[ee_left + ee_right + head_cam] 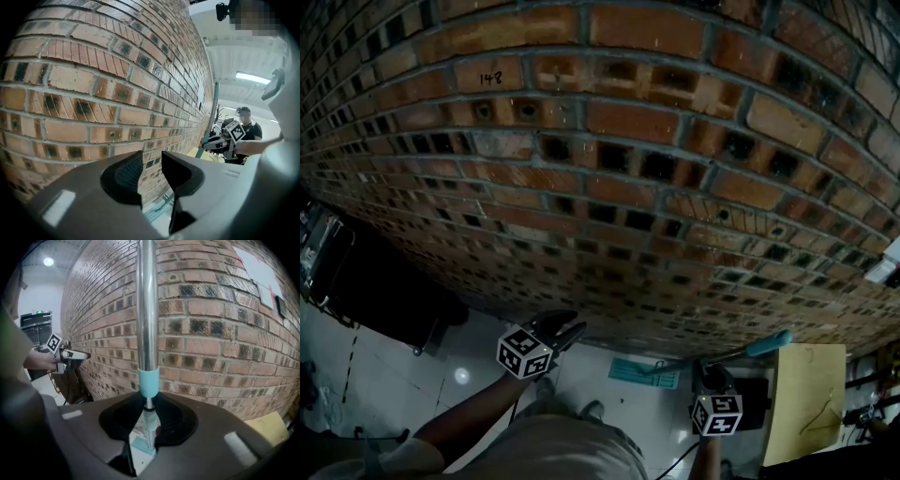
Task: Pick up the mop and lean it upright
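Note:
The mop stands nearly upright against the brick wall. Its silver pole has a teal collar just above my right gripper, which is shut on the thinner shaft below the collar. The teal mop head lies on the floor beneath the jaws. In the head view the teal handle end points toward me above the right gripper, and the mop head rests at the wall's foot. My left gripper is open and holds nothing, raised in front of the wall, left of the mop.
A black case stands on the floor at the left. A yellowish board leans at the right beside a dark box. White sheets hang on the wall. A person stands in the background.

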A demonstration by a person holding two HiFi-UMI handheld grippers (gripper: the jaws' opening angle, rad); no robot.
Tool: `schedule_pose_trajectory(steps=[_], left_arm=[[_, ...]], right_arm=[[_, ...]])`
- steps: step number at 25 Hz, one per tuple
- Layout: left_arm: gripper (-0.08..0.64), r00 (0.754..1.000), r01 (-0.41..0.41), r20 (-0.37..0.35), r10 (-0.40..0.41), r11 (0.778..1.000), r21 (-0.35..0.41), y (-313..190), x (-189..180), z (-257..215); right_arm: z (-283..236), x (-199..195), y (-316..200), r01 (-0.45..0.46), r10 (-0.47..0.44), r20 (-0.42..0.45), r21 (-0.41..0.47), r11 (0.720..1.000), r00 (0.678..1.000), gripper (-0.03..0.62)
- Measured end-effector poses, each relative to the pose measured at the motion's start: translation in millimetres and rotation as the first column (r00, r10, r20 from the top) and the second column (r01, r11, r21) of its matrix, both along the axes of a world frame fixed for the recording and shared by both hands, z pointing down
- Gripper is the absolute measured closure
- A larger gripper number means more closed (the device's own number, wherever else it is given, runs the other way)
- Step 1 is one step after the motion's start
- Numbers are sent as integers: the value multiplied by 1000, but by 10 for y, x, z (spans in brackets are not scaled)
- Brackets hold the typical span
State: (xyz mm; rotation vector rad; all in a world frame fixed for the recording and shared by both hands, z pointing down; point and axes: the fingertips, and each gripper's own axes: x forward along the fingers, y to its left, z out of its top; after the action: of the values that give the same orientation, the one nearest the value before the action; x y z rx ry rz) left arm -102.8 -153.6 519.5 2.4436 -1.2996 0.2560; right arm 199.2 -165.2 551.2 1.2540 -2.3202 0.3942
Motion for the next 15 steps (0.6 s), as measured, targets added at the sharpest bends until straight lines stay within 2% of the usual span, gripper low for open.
schedule_pose_trajectory(steps=[15], left_arm=[[407, 1000, -22, 0, 22, 997, -70, 130, -299, 205]], right_arm=[[509, -644, -51, 69, -71, -32, -62, 996, 997, 499]])
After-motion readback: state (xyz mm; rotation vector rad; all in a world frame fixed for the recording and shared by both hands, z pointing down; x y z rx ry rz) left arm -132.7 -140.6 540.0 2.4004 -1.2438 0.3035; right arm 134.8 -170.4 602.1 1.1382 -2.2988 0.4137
